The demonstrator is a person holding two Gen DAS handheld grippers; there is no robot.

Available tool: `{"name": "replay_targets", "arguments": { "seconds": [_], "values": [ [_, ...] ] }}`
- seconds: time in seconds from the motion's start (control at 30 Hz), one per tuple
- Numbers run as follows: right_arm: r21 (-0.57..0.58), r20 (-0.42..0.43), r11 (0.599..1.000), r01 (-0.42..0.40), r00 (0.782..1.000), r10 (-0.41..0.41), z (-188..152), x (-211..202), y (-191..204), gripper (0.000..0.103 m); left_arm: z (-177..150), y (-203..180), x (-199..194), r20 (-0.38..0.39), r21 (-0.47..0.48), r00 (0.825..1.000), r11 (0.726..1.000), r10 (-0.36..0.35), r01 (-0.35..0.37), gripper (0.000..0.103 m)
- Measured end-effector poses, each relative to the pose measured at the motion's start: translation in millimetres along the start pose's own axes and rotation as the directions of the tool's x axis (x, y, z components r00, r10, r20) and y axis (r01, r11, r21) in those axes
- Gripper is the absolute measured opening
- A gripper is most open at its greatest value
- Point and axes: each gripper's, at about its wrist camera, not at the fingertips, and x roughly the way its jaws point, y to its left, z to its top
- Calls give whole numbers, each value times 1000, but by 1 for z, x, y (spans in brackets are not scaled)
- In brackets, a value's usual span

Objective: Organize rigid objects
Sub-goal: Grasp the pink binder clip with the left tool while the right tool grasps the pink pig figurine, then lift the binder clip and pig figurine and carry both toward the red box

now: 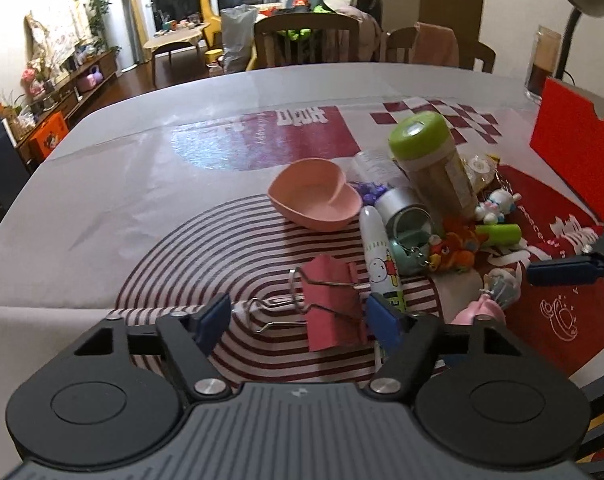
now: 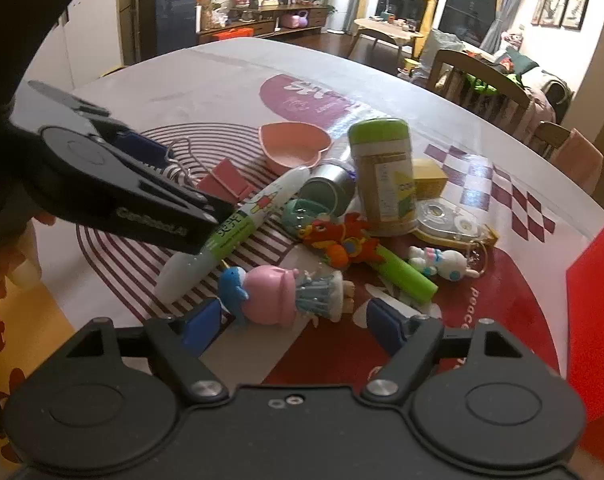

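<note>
Pink plastic and bent steel wire fill the lower middle of the left wrist view: a large binder clip [image 1: 333,308] lies on the striped part of the tabletop [image 1: 142,184], bracketed by the left gripper [image 1: 300,322]. Its blue fingers [image 1: 212,318] stand moderately apart on either side of the clip, not yet pressing it as far as I can see, which looks like the set-up for a pick. Just right of the clip lies a white marker pen [image 1: 379,256] with a cartoon figure; its printing is too small to read here. Behind it, towards the centre right, the clutter is heaped together: a heart-shaped pink bowl [image 1: 313,196], a green-lidded jar [image 1: 433,164] and a small tin [image 1: 401,208].

In the right wrist view the right gripper [image 2: 298,322] sits at the bottom centre, fingers [image 2: 385,324] fairly wide around a pink figurine [image 2: 278,292] lying on its side, apparently without contact. The left gripper's body crosses the left of the frame, showing white lettering that seems to read "GenRobot.AI". The pen's green band carries Chinese characters; the tabletop print at lower right reads "peace".
</note>
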Motion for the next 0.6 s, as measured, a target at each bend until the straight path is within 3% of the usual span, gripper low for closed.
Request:
{"name": "replay_targets", "arguments": {
  "seconds": [0.2, 0.27, 0.47, 0.6],
  "values": [
    [-1, -10, 1000, -8, 1000, 8, 0, 7, 1, 75, 0, -5, 4, 1, 25, 1000, 1000, -5, 5, 64],
    [-2, -12, 1000, -12, 1000, 12, 0, 8, 1, 74, 1, -8, 5, -1, 42, 1000, 999, -15, 15, 56],
    [-1, -15, 1000, -10, 1000, 10, 1, 10, 1, 73, 1, -12, 7, -4, 61, 1000, 998, -18, 19, 52],
    [19, -18, 1000, -19, 1000, 20, 0, 10, -1, 73, 1, -13, 5, 1, 79, 998, 995, -57, 57, 34]
  ]
}}
